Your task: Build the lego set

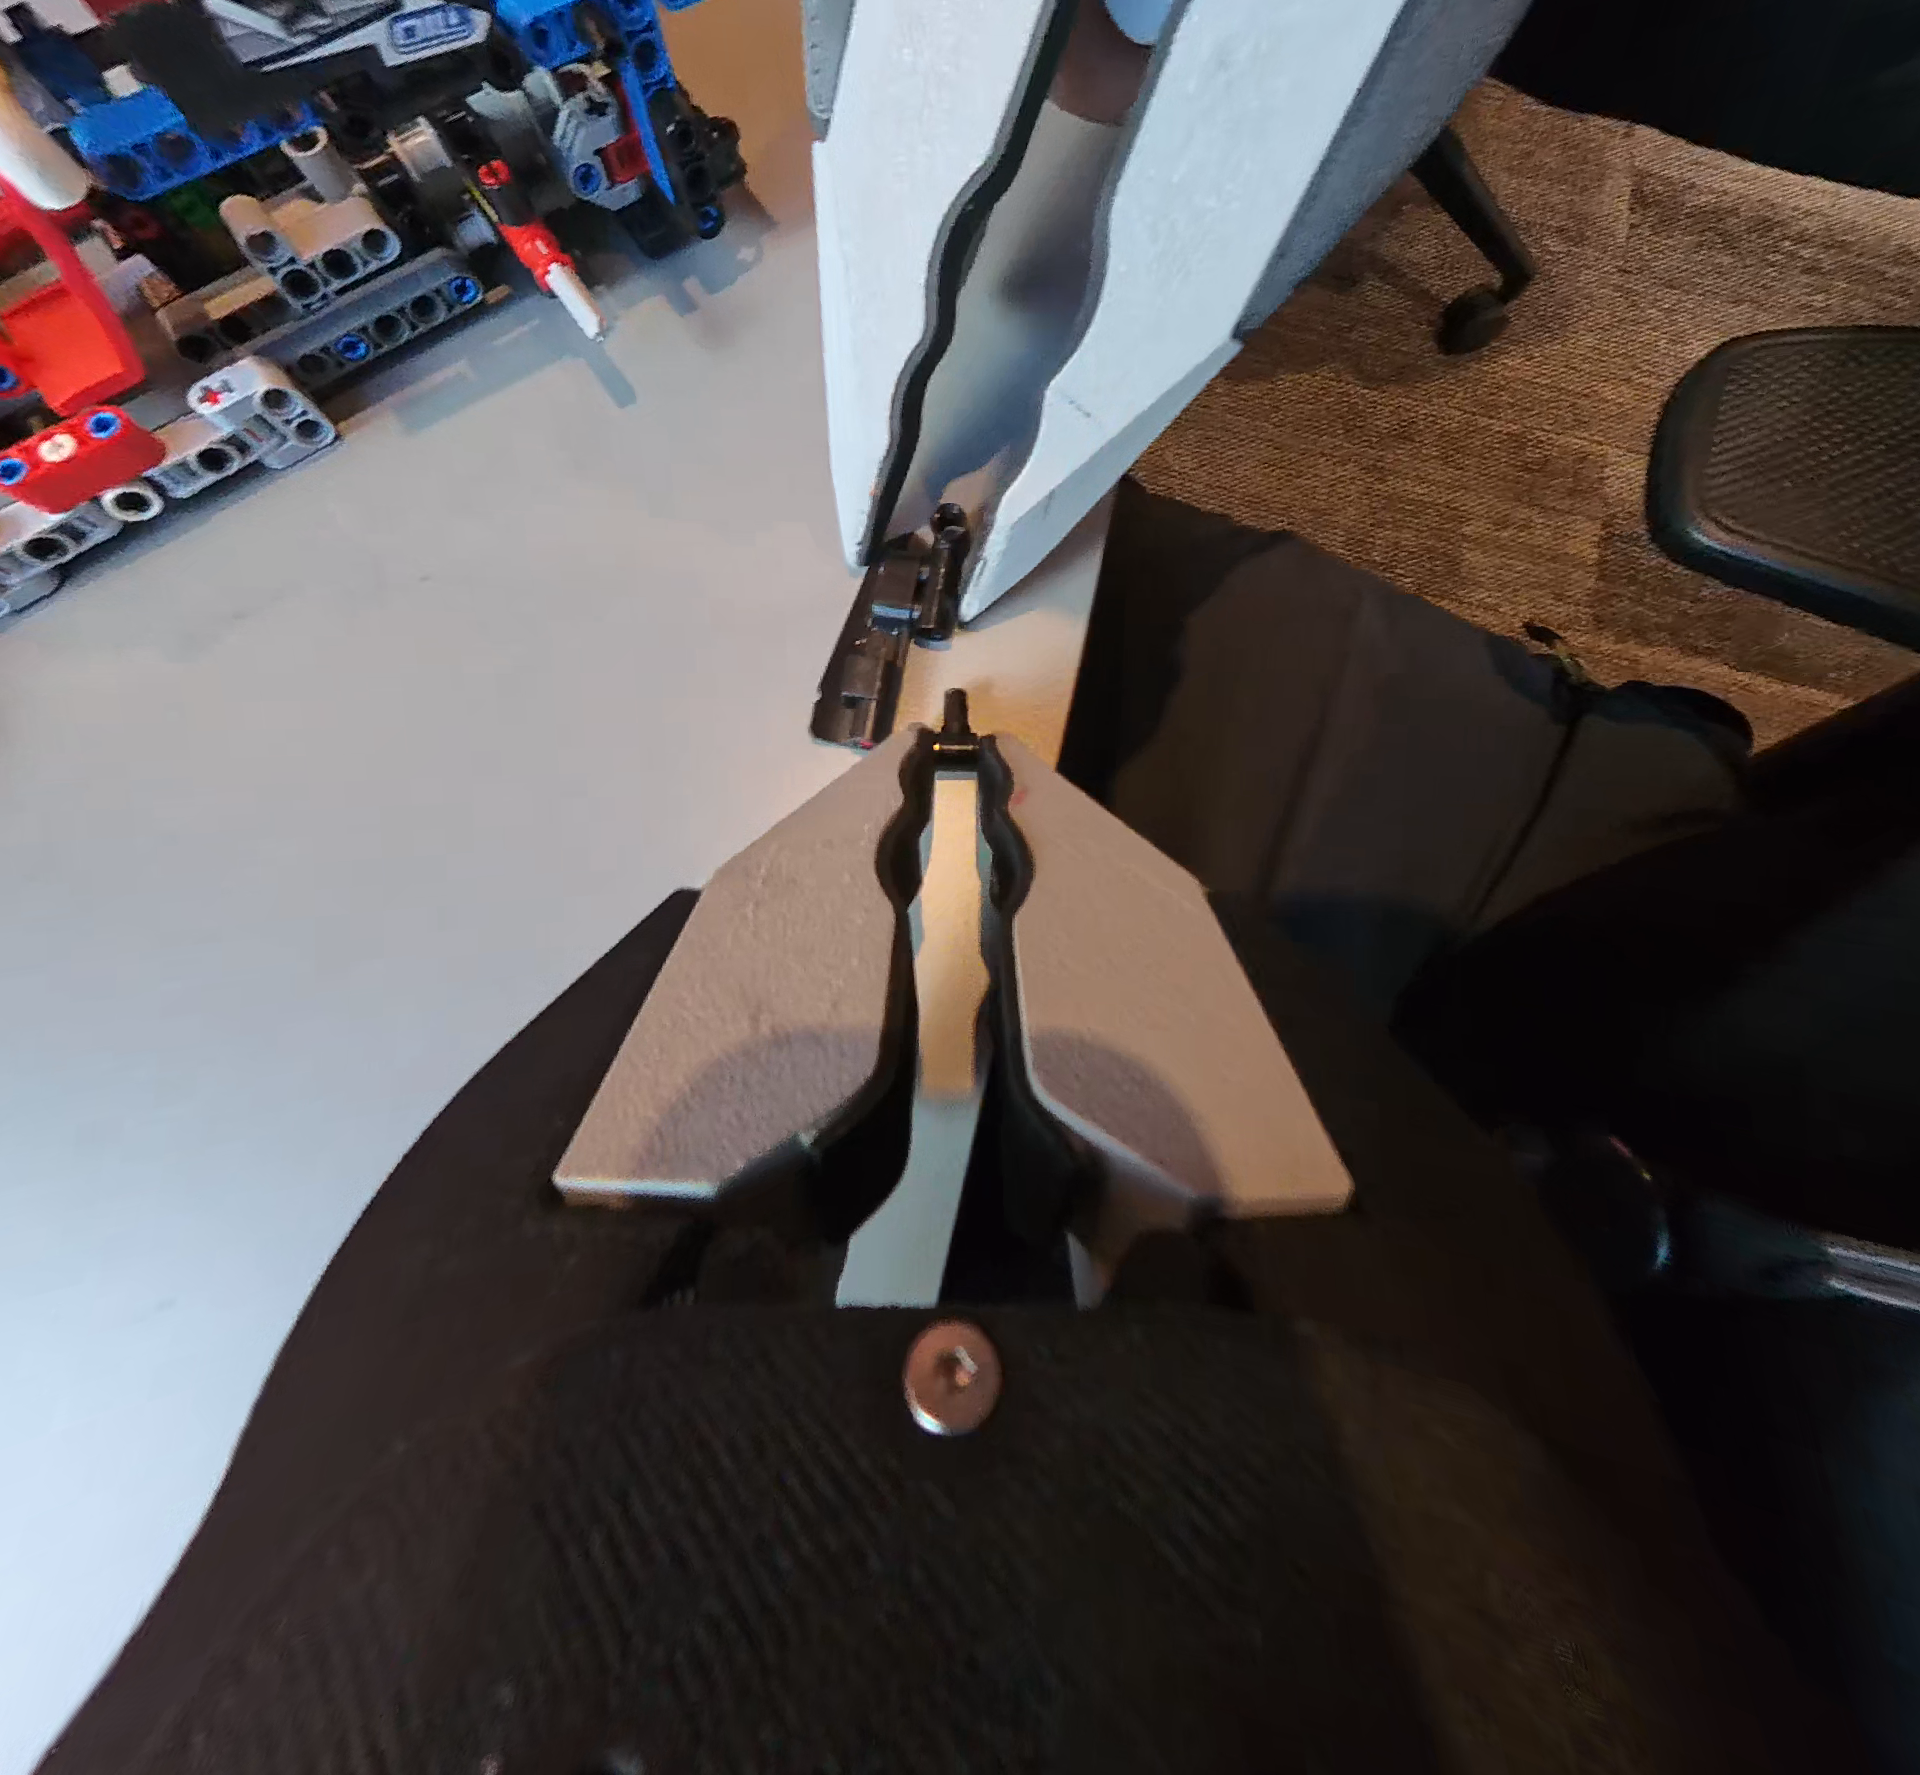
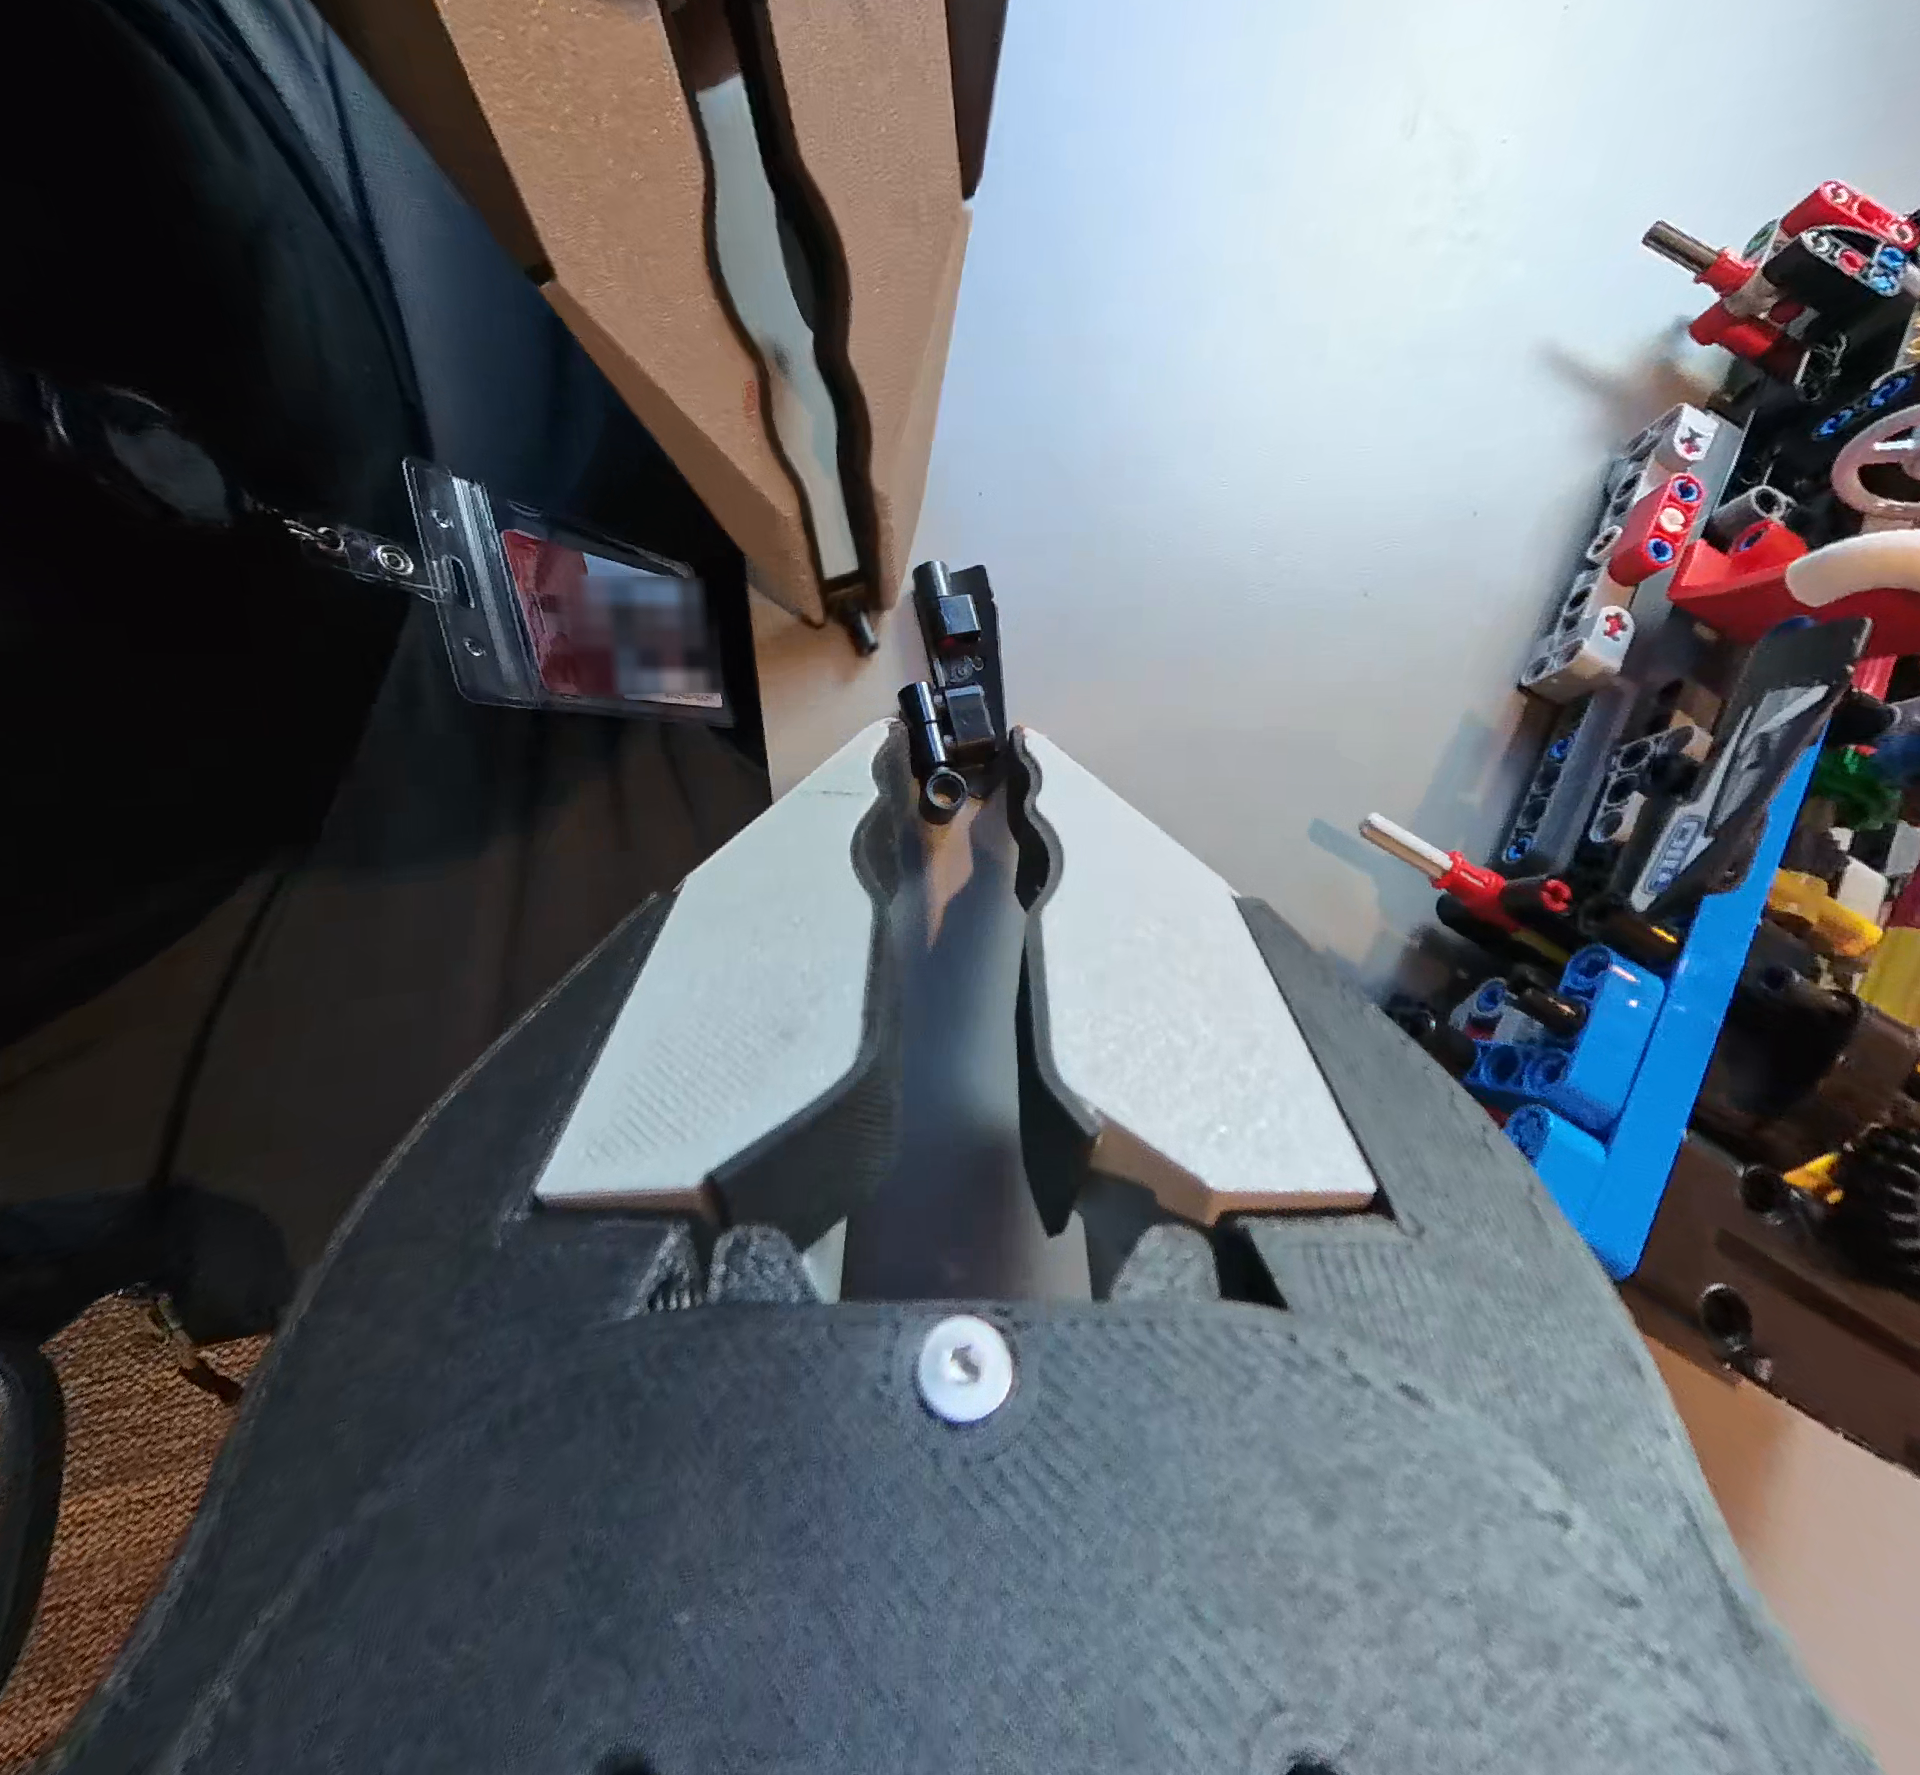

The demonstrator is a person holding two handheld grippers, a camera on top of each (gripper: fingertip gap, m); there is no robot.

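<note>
Left hand-held gripper (image 1: pixel 954 743): jaws nearly closed, pinching a small black pin (image 1: pixel 954 717); only its tip sticks out past the fingertips. Right hand-held gripper (image 2: pixel 951 754): jaws clamped on a black sub-assembly (image 2: pixel 961 665), a short stack of connectors with a round socket end facing back toward the camera.

Key relation: the two grippers meet almost nose to nose, just over the worktop (image 1: pixel 364 790) near its front edge. In the left view the sub-assembly (image 1: pixel 883 645) lies just ahead of the pin tip and a bit left, close but not touching. Its long axis runs roughly along the line between the grippers, slightly skewed. Pin axis points forward along the left fingers. My read: the next step is pushing the pin into a hole in the sub-assembly, so the small lateral offset and the skew need closing first. Which hole is the target, I cannot tell.

Room: the worktop edge is right beside the meeting point, with a person's dark clothing and a hanging badge holder (image 2: pixel 582 624) on the off-table side. A dropped pin could go over that edge. Open worktop on the other side. The main model (image 1: pixel 343 167), a blue, red, grey and black build, sits well apart at the back and is no obstruction.
</note>
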